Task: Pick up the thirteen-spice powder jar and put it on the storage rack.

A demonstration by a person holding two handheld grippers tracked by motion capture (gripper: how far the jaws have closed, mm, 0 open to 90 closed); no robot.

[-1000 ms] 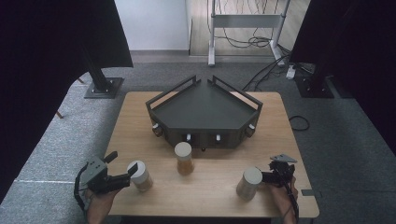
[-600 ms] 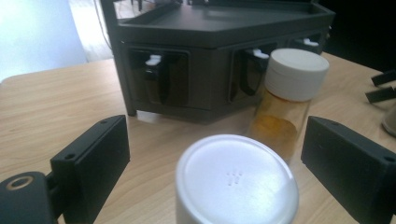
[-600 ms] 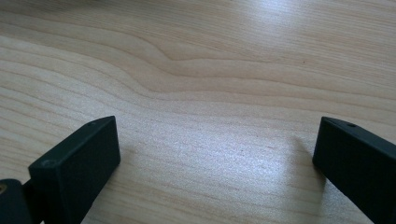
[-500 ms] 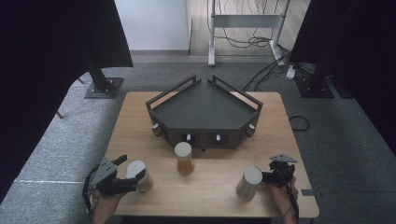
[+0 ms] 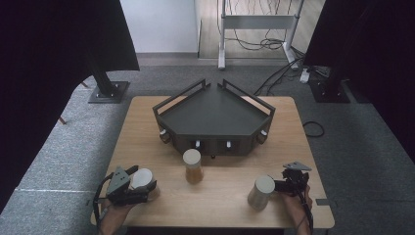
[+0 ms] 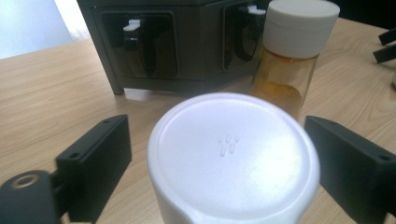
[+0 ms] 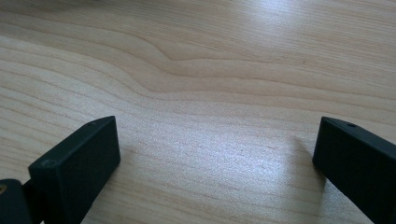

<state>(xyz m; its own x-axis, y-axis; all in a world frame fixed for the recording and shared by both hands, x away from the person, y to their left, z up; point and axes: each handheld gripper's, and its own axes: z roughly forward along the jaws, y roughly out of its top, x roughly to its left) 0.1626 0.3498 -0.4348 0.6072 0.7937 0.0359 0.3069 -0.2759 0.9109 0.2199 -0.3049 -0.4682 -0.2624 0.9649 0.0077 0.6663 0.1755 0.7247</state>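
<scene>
White-lidded cylindrical plastic jar (image 6: 233,158) stands between our left gripper (image 5: 128,186)'s closing fingers (image 6: 95,165), gaps remaining; our right gripper (image 7: 219,168) gapes over bare wooden counter (image 7: 210,70).

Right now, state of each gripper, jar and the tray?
Left gripper: open, jaws just been closing, left jar between them.
Right gripper: open, nothing between.
Left jar: upright, lid on.
Middle jar: upright, lid on, orange powder inside.
Right jar: upright, lid on, not gripped.
Tray: nothing on it.
</scene>
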